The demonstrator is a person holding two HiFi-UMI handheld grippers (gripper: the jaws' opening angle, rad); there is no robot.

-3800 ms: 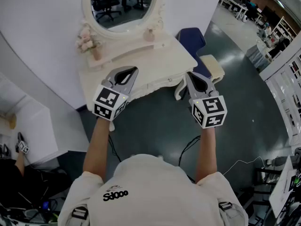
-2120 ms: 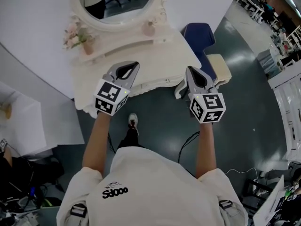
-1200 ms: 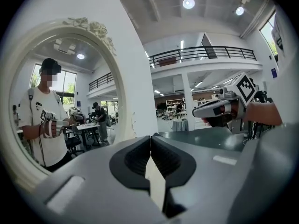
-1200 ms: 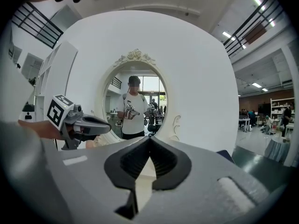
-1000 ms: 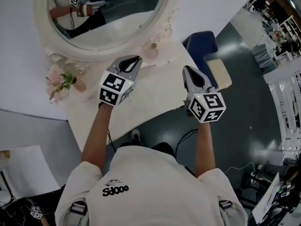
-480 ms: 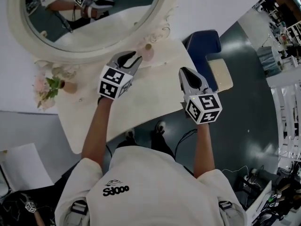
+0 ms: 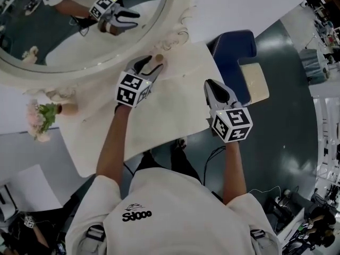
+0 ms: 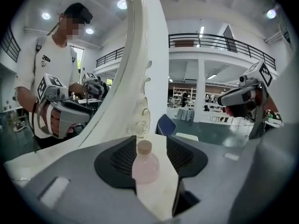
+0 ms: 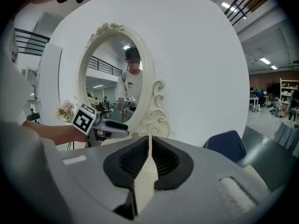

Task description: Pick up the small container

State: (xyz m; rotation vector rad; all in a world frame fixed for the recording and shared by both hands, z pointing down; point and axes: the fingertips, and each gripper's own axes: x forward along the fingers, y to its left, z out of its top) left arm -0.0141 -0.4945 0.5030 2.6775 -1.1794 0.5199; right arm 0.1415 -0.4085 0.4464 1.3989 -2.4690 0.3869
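Note:
The small container is a round pink bottle with a tan cap, standing at the back of the cream dressing table close to the mirror frame. My left gripper reaches over the table to it, and its jaws are opening. The bottle stands in the gap between the left gripper's tips, with no pad pressing on it. My right gripper hovers at the table's right edge, its jaws together with nothing in them.
A big oval mirror in a carved white frame stands right behind the bottle. A vase of pink flowers sits at the table's far left. A blue chair and a cream stool stand right of the table.
I have walked up to the dressing table. My left gripper has reached forward to the mirror's foot and its jaws have spread around the pink bottle. The right gripper has kept its place.

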